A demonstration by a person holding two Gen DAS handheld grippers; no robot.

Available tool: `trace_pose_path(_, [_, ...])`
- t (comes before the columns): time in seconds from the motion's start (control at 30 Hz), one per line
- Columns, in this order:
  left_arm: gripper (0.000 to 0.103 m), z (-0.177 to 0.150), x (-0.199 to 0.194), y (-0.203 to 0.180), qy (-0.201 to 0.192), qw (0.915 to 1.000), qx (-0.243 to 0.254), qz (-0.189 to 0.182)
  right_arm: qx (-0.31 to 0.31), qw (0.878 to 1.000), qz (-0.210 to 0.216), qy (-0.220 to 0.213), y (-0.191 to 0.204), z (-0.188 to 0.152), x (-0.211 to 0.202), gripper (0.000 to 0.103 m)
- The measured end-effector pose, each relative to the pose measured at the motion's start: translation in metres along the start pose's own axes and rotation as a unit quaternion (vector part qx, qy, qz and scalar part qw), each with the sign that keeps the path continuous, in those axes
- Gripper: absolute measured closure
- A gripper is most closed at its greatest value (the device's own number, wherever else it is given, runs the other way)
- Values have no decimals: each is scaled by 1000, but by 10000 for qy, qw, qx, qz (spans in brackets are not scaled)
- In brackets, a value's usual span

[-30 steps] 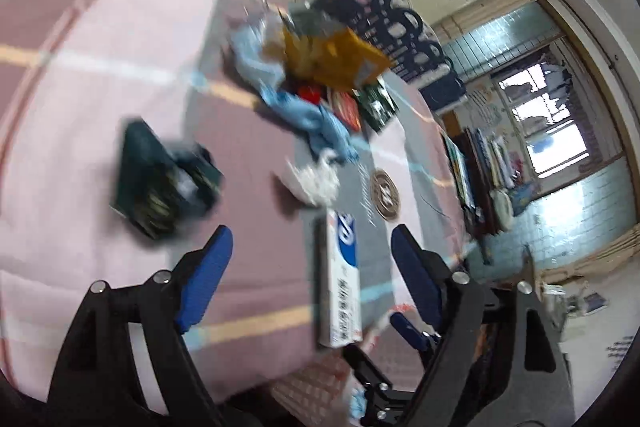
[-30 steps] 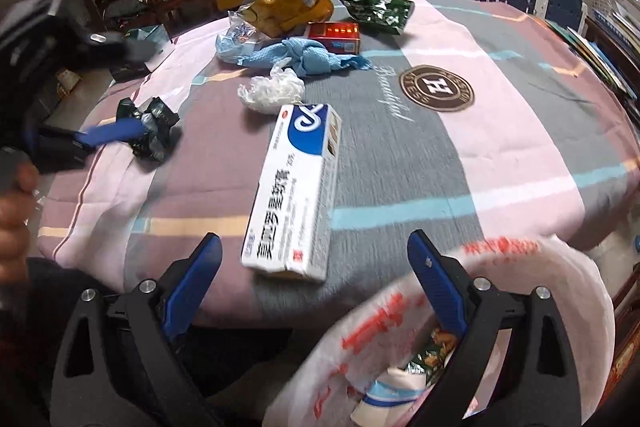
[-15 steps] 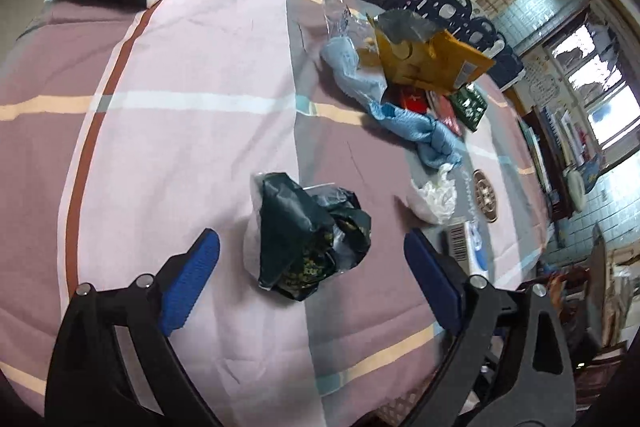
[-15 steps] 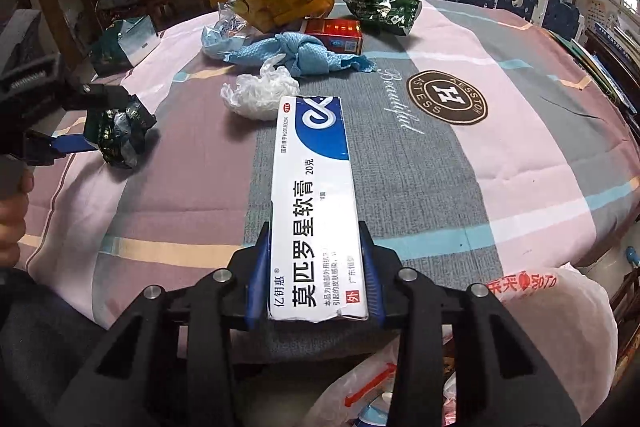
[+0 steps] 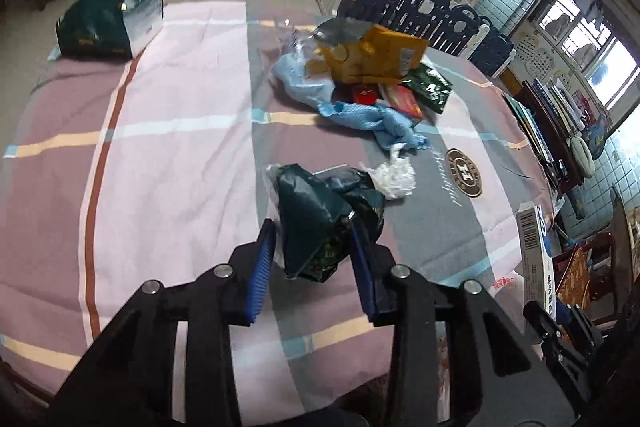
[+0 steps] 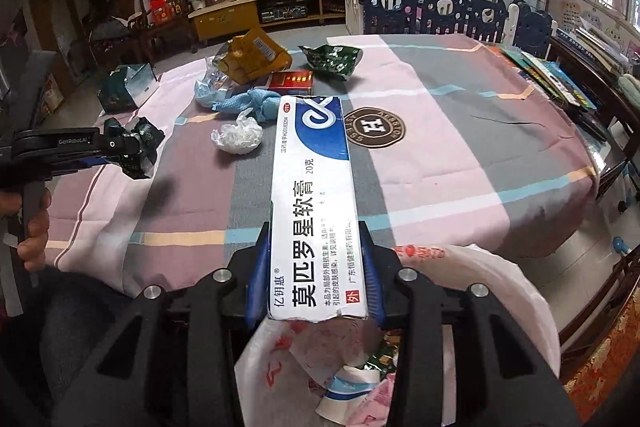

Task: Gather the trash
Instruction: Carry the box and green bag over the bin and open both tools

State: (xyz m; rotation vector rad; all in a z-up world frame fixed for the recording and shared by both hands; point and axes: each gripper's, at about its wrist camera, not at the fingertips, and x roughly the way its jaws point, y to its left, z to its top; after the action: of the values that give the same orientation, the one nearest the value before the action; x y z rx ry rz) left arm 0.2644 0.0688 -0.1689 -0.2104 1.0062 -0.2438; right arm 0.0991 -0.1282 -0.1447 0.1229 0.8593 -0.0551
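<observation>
A crumpled dark green wrapper [image 5: 316,215] lies on the striped tablecloth [image 5: 180,147]. My left gripper [image 5: 310,227] is closing on it, and its blue pads touch the wrapper on both sides. The right wrist view shows that gripper [image 6: 120,151] at the left with the wrapper [image 6: 140,143] in it, held by a hand [image 6: 34,231]. My right gripper [image 6: 314,231] is shut on a long white and blue ointment box [image 6: 312,187]. It holds the box lifted off the table, above the open white plastic bag [image 6: 480,279]. The box [image 5: 534,239] also shows at the right of the left wrist view.
Further back lie a crumpled white plastic ball [image 5: 394,177], a blue cloth [image 5: 372,119], a yellow bag [image 5: 372,55], a red box [image 6: 290,81] and a green packet [image 5: 430,87]. A dark green box [image 5: 108,23] sits at the far left corner. A blue playpen fence [image 6: 440,3] stands behind.
My left gripper swung from the ointment box to the green wrapper and closed around it. My right gripper closed on the ointment box and lifted it back over the bag.
</observation>
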Motion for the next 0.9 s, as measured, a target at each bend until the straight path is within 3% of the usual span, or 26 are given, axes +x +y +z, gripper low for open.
trace_pose_path(0.1, [65, -14, -39, -39, -404, 9982, 407, 186, -156, 9997, -146, -122, -13, -5, -33, 62])
trace_pose_path(0.3, [65, -42, -94, -102, -803, 9932, 828, 158, -395, 9972, -549, -325, -42, -18, -89, 62])
trace_pose_path(0.53, [65, -83, -104, -164, -301, 9931, 1067, -395, -76, 9978, -599, -272, -83, -44, -125, 62])
trace_pose_path(0.9, [65, -110, -110, -210, -194, 9863, 1596, -381, 297, 9990, -333, 72, -104, -73, -117, 62])
